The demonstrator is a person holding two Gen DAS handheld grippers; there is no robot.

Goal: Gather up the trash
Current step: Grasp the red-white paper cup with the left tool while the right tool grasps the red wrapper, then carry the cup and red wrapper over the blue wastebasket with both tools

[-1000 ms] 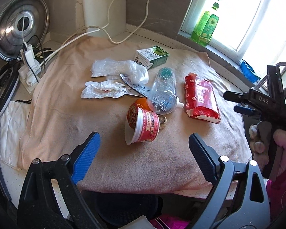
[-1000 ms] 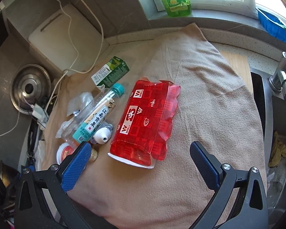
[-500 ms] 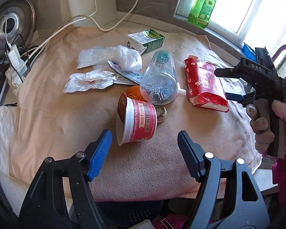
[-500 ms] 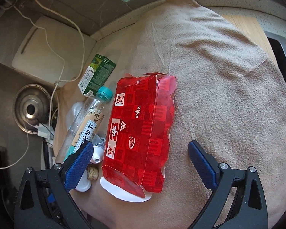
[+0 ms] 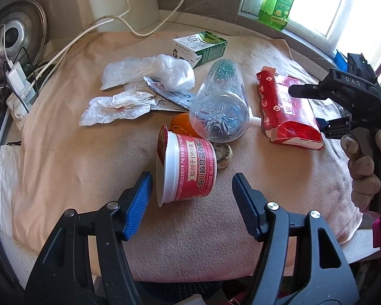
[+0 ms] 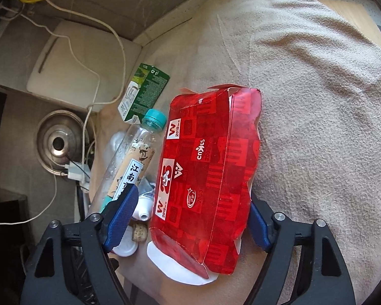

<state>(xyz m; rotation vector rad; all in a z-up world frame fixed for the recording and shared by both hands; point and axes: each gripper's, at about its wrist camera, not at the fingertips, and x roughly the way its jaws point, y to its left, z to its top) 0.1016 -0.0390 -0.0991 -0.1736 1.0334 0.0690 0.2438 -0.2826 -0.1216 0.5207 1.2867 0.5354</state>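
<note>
A beige towel [image 5: 71, 152] covers the tabletop, and the trash lies scattered over it: a green-and-white milk carton [image 5: 200, 47] at the far side, a crumpled clear plastic bag [image 5: 152, 73] and a white wrapper [image 5: 114, 106] to the left, a clear plastic bottle [image 5: 219, 104] lying on its side in the middle, and a red tissue pack [image 5: 287, 111] to the right. A red-and-white cup [image 5: 188, 170] lies tipped over nearest the left gripper [image 5: 191, 195], with something orange [image 5: 181, 127] and a small round brown piece [image 5: 223, 156] touching its far end. The left jaws are spread wide and hold nothing; the cup's near end lies between their tips, closer to the left pad. The right gripper [image 6: 190, 216] has its jaws open around the near end of the red tissue pack, whose edge hides most of the right pad; contact cannot be told. The bottle with its teal cap [image 6: 153, 118] lies just beside the pack, crowding the left pad. Only the right wrist view shows the bottle's printed label and a small white tube nozzle [image 6: 142, 209] by the pack. Only the left wrist view shows the right gripper from outside, held in a gloved hand [image 5: 363, 167], and green bottles [image 5: 278, 1] on the windowsill. White cables [image 5: 94, 33] and a steel pot lid [image 5: 10, 43] sit beyond the towel.
</note>
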